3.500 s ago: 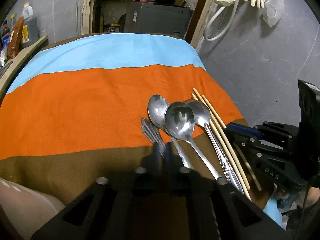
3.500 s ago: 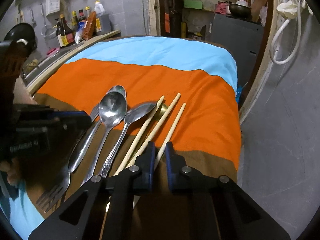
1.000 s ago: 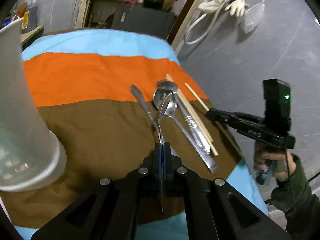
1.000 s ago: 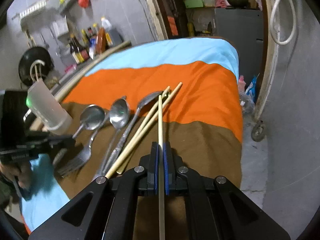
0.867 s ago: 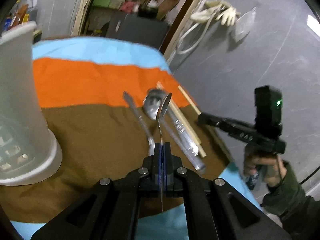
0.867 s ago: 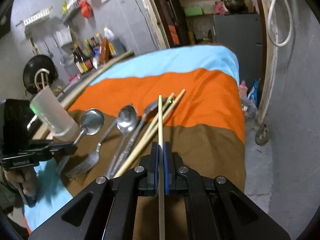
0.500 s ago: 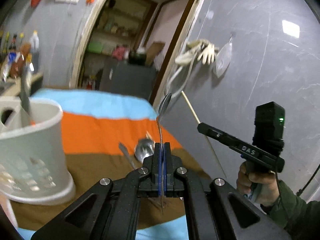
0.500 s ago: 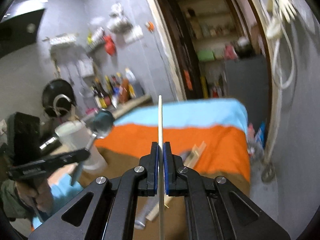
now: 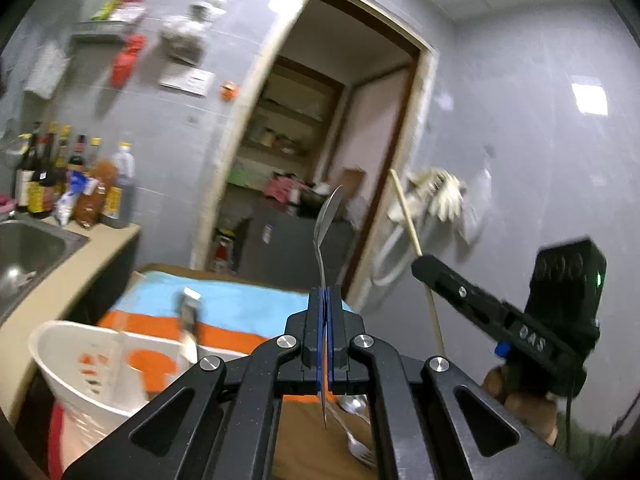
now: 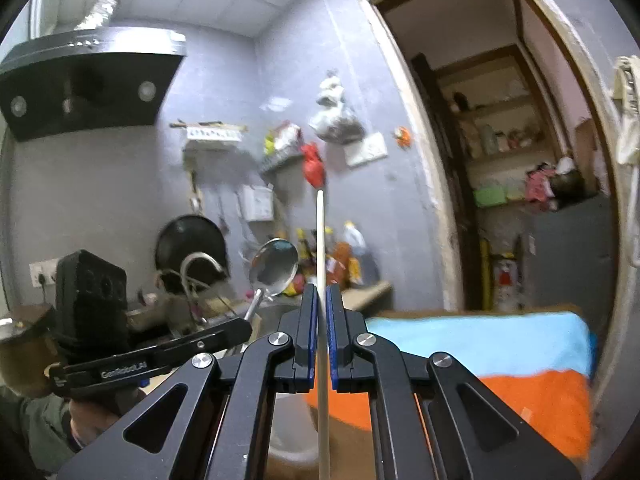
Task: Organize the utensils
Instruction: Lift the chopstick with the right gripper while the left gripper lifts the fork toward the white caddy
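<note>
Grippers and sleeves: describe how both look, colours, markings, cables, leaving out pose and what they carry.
Both are matte black plastic. The left gripper has blue pads, silver screws and triangular cut-outs in its linkage arms; seen from the right wrist it bears white "GenRobot.AI" lettering. The right gripper matches, marked "DAS", with a boxy black camera block showing a green light and a thin black cable. Sleeves are dark olive green.

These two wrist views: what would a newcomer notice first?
A shiny steel spoon stands upright, clamped in the left gripper. A pale wooden chopstick stands upright in the right gripper. Lower left in the left view, a white perforated plastic utensil holder waits.
</note>
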Available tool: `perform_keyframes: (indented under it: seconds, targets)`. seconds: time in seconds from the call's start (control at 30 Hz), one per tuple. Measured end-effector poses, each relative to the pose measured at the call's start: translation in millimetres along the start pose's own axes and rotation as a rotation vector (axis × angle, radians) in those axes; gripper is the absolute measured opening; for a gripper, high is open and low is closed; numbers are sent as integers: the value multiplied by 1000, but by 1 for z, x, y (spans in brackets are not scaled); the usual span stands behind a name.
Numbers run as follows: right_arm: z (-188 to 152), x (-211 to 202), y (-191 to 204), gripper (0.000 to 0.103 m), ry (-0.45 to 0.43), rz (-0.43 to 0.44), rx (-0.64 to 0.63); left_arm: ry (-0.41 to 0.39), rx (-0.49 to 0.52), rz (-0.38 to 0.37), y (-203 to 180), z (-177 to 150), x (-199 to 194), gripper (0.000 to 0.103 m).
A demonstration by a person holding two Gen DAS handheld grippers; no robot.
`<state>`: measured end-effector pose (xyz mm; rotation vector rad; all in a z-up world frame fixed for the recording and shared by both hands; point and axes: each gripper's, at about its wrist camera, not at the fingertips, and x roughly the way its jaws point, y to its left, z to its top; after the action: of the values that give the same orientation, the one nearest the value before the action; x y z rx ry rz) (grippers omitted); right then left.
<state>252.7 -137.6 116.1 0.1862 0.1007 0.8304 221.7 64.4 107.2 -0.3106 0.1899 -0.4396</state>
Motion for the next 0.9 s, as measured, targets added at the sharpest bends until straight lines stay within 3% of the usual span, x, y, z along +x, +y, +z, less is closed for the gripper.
perform_keyframes:
  seconds: [0.27, 0.5, 0.67, 0.9]
  targets:
    - [-2, 63, 15, 3, -100, 121, 103, -144, -105, 78, 81, 27, -30, 0]
    - [-22, 88, 8, 3, -157, 90, 173, -259, -205, 77, 138, 28, -43, 0]
    - [-37, 95, 3, 3, -156, 44, 183, -302, -216, 97, 153, 16, -45, 0]
    - [-50, 103, -1, 3, -144, 19, 160, -351, -160, 161, 144, -3, -48, 0]
